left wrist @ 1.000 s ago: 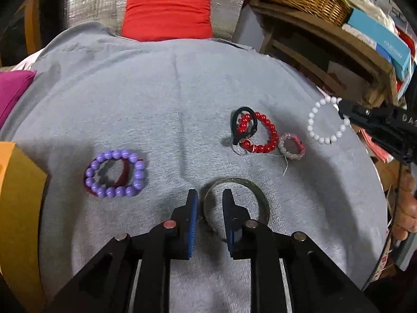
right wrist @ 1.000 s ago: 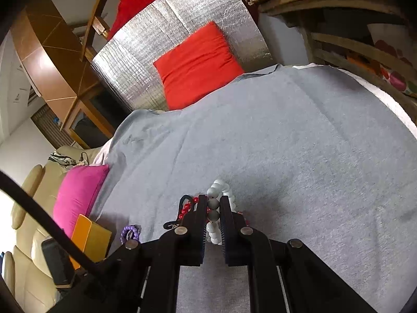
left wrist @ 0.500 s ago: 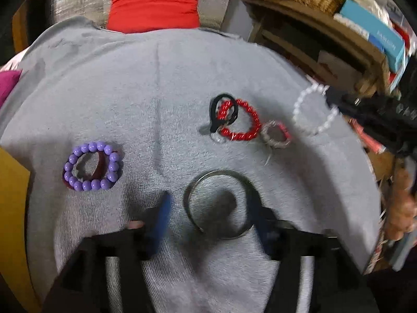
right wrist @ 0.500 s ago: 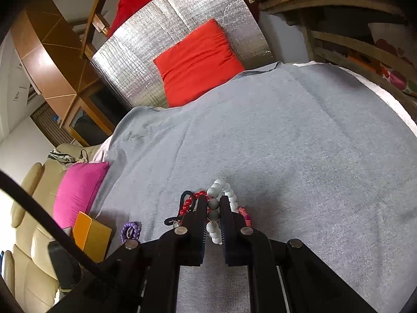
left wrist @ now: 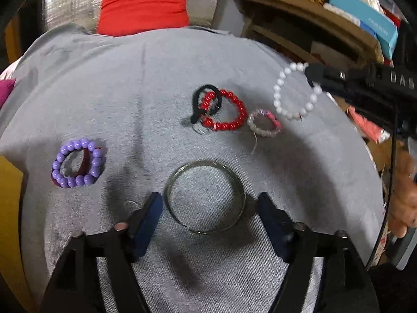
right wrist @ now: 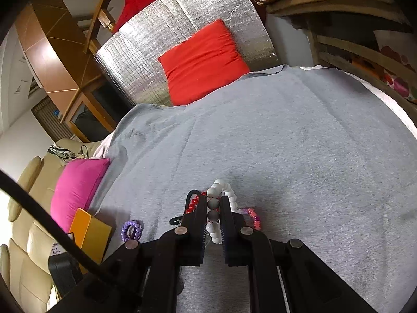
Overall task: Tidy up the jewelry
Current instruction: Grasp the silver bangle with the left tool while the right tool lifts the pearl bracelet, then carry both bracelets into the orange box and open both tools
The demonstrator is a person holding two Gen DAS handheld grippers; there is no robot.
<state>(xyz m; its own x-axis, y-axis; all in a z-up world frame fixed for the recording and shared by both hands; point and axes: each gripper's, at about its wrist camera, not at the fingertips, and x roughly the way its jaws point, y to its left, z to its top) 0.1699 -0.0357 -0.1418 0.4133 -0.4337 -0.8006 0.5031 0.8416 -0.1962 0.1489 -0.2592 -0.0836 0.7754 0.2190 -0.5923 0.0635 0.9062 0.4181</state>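
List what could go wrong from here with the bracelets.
1. The right gripper pinches the white bead bracelet by a few beads only; it could slip and drop onto the red bead bracelet cluster.
2. The open left gripper straddles the metal bangle; closing might squeeze it sideways on the grey cloth.

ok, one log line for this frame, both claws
left claw: open, flanking metal bangle on grey cloth | right claw: shut on white bead bracelet, lifted

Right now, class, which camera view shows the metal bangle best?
The left wrist view: the whole metal bangle lies flat on the grey cloth, between the open jaws. The right wrist view shows nothing of it.
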